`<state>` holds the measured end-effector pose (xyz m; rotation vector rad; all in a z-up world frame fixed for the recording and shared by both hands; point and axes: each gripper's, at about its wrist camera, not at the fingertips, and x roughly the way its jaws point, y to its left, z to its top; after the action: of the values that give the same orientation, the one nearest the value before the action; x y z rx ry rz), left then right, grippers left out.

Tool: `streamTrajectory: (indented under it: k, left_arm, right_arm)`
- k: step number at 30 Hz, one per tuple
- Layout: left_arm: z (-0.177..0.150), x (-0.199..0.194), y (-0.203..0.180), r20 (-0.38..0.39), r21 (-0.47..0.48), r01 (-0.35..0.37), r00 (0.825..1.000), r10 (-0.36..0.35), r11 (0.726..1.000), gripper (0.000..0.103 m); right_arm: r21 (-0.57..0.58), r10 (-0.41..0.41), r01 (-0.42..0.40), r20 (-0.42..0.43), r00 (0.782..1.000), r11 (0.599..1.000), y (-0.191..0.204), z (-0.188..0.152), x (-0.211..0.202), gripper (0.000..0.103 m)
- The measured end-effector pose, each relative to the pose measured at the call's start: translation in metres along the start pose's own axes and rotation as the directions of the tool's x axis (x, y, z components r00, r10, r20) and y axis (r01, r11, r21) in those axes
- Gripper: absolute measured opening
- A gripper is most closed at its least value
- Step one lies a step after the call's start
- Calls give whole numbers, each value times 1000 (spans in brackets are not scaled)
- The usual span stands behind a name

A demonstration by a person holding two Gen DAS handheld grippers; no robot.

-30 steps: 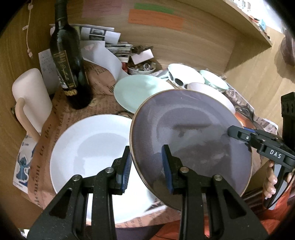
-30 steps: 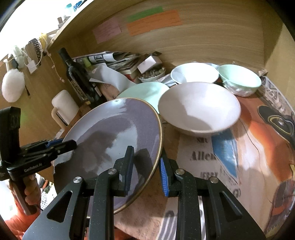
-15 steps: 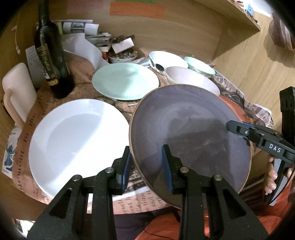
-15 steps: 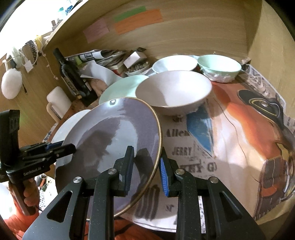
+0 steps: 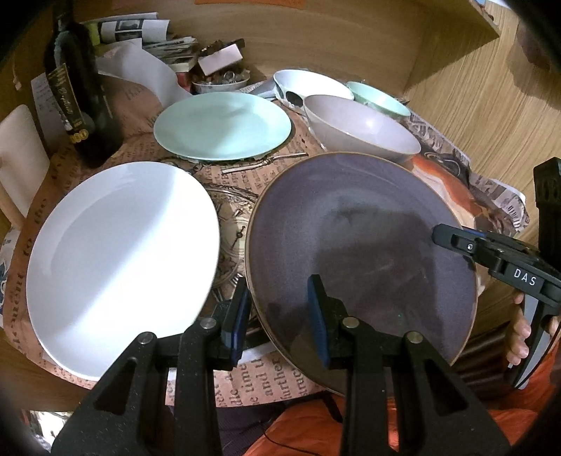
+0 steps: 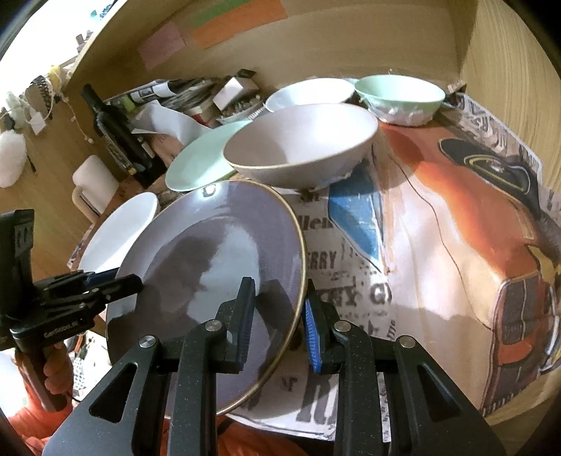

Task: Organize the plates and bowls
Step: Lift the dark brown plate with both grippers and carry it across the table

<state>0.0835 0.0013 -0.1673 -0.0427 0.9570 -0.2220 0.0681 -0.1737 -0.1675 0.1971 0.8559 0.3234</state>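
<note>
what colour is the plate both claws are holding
Greyish purple with a thin gold-brown rim; the held plate shows best in the left wrist view.

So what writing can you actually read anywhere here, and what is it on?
"DAS": white letters on the right gripper, seen from the left wrist.
"GenRobot" or similar: on the left gripper, too blurred to be sure.
"time", "and", "further": printed cloth at the table's near edge.
"RRY": cut-off print on the cloth beside the purple plate.
"100": gold figures on the bottle; its script label is unreadable.
Newspapers at the back: too small.
</note>
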Motion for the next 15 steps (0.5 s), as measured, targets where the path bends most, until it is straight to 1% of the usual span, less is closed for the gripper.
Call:
streamTrajectory:
  k: [6, 9, 15]
  left_arm:
    - [3, 13, 0, -28, -1, -4, 1000, 4, 1000, 32]
    - [5, 16, -1, -25, 7, -17, 1000, 17, 1000, 32]
    - [9, 19, 1, -24, 5, -22, 999, 22, 1000, 32]
  right_arm:
    - [18, -2, 3, -23, 1000, 1000, -7, -1, 9, 24]
    - [22, -3, 3, -26, 1000, 1000, -8, 1, 11, 24]
    - [31, 1, 0, -30, 1000, 1000, -9, 2, 15, 24]
